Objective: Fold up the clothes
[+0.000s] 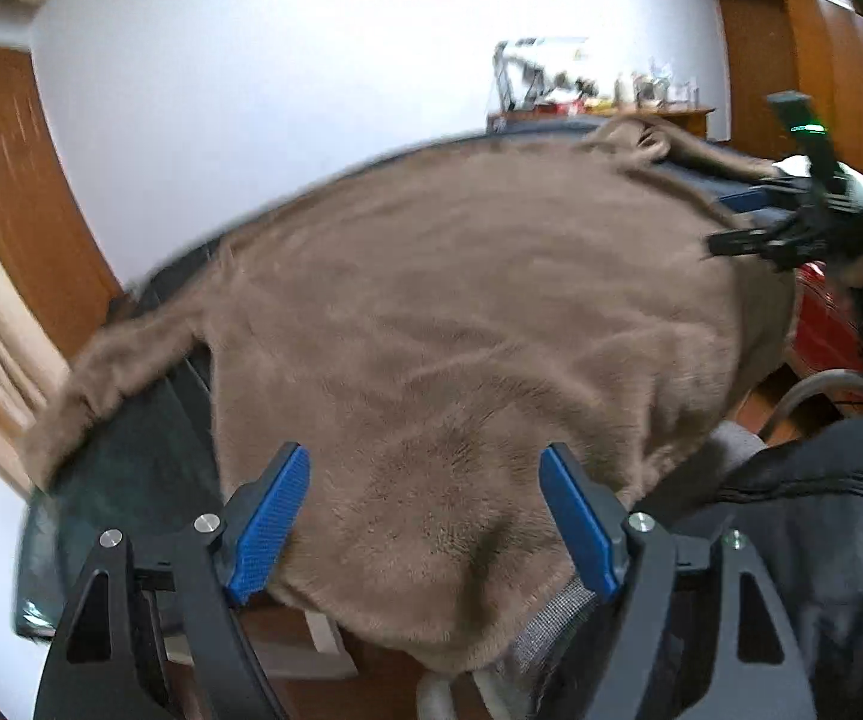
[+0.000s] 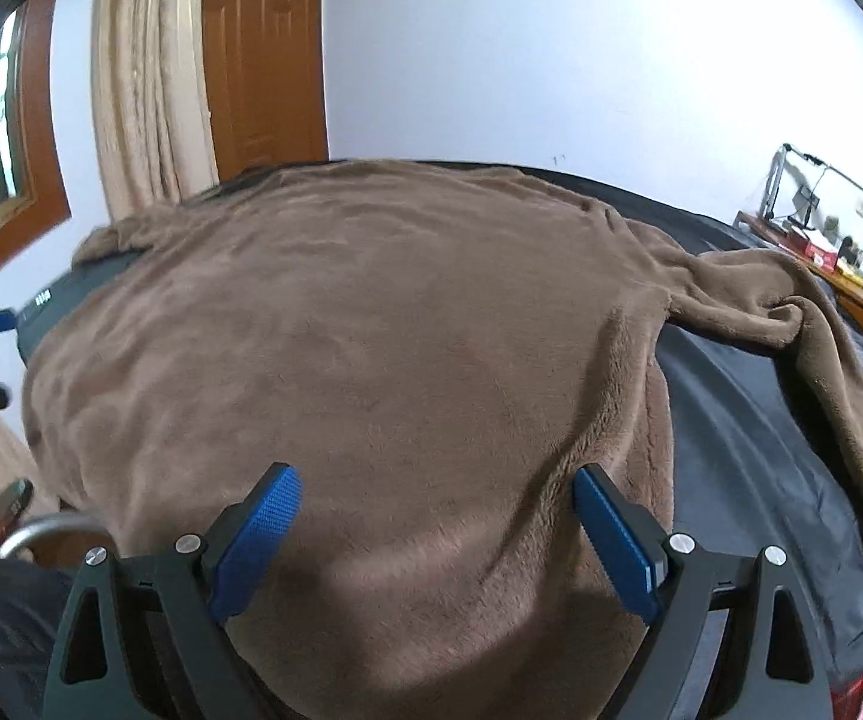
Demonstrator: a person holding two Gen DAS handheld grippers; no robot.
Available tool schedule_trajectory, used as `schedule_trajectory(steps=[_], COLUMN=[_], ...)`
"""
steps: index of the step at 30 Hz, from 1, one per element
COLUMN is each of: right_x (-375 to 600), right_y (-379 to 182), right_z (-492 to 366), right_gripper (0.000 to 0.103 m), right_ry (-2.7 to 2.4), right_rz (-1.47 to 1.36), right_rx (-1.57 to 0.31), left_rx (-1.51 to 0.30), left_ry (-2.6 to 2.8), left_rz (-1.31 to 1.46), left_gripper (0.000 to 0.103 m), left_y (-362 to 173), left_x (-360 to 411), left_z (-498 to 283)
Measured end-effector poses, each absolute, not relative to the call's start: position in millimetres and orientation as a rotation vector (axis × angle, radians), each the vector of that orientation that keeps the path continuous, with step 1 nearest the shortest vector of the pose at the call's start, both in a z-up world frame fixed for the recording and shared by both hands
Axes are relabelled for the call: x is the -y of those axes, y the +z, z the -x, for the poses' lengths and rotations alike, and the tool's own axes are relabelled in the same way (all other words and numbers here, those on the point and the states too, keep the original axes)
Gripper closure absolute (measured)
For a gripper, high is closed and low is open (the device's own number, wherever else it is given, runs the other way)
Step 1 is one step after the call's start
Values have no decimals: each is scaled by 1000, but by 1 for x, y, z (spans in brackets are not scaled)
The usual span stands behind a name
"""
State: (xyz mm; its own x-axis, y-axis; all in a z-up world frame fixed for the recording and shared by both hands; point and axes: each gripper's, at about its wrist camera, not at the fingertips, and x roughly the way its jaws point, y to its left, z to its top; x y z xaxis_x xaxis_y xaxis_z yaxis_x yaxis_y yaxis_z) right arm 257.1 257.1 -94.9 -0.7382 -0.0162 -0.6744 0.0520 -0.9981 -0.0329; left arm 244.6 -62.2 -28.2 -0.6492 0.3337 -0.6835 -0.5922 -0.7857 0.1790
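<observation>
Your left claw (image 1: pixel 425 516) is spread wide with nothing between its fingers; the blue pads (image 1: pixel 269 525) have a fine ribbed grid texture and sit just over the near hem of the brown fleece sweater (image 1: pixel 461 312). Your right claw (image 2: pixel 437 534) is likewise wide open and holds nothing, poised above the same hem. The sweater (image 2: pixel 341 330) is plush and short-piled, lying spread flat across a dark, smooth fabric-covered worktop (image 2: pixel 749 420), its near edge drooping over the front. One sleeve (image 2: pixel 803 330) runs out to the right and folds down in a soft crease; the other sleeve (image 1: pixel 107 372) trails off the left edge. In the left view your right claw (image 1: pixel 791 237) shows as a blurred black frame near the sweater's far right side. No readable writing shows anywhere.
</observation>
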Motion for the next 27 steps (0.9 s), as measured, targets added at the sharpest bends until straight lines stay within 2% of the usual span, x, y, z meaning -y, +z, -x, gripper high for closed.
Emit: schedule_trajectory(steps=[4, 11, 20, 27], right_x=[-271, -272, -270, -274], right_y=[-105, -107, -109, -104], right_z=[-261, -268, -272, -271], right_gripper=[9, 8, 7, 7], right_ry=[-2879, -2880, -2914, -2907], right_rz=[-1147, -1133, -1079, -1103], right_rx=[-32, -67, -62, -8], left_rx=[-392, -448, -395, -203], left_ry=[2382, 2412, 2509, 2546], left_rz=[1007, 999, 922, 962], left_gripper=[19, 19, 18, 18], left_y=[-46, -49, -11, 19], left_x=[82, 83, 69, 61], left_z=[-225, -230, -218, -182])
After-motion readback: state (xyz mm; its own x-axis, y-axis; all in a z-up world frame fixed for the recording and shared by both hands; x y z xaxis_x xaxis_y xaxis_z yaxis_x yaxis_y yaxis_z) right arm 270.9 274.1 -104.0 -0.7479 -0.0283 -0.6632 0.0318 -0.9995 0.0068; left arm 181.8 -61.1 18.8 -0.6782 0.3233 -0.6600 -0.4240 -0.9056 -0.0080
